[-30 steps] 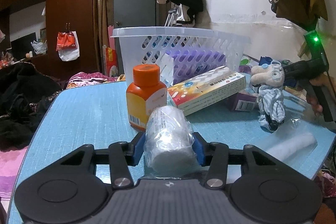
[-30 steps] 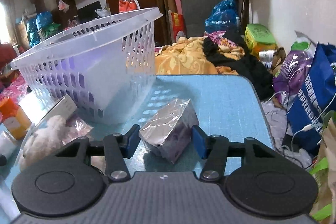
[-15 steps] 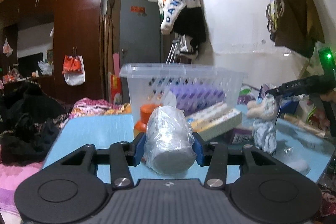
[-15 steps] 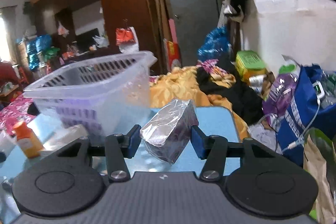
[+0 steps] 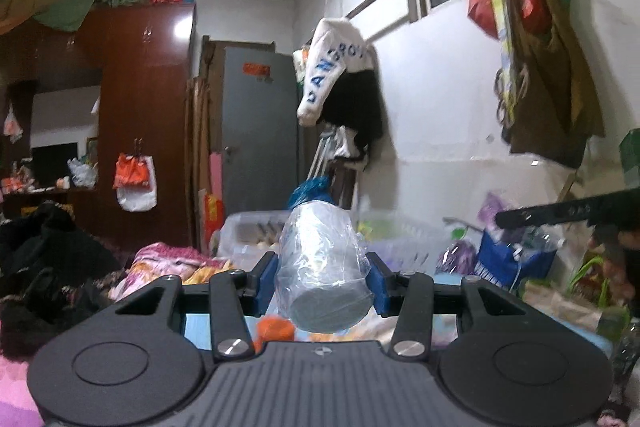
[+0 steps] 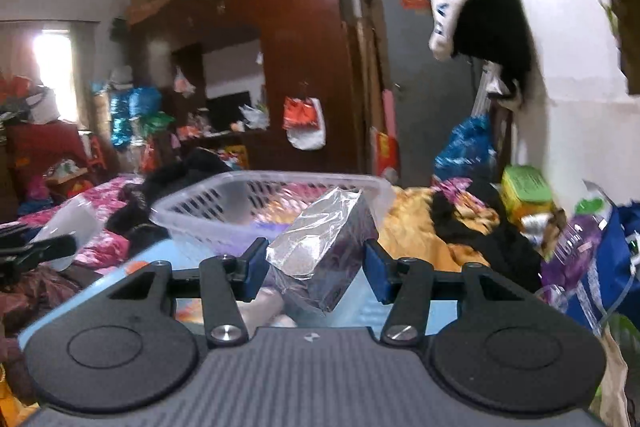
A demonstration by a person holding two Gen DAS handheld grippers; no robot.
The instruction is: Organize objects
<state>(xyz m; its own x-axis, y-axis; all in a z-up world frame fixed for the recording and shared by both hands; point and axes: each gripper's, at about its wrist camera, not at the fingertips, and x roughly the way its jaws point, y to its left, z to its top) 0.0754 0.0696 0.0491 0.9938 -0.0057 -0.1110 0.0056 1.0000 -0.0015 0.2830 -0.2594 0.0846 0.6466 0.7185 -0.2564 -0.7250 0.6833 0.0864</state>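
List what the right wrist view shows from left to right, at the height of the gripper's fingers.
Left gripper holding roll → basket → wrapped box in right gripper → blue bag.

Black gripper, blue fingers, silver screws.

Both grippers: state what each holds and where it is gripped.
Left gripper: plastic-wrapped white roll, clamped across its sides. Right gripper: plastic-wrapped box, pinched across opposite faces.

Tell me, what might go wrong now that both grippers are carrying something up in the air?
The plastic-wrapped white roll in the left hand-held gripper is held through loose, slick film, so it might slide out. The right hand-held gripper pinches the foil-wrapped box tilted; it might twist loose before reaching the white basket.
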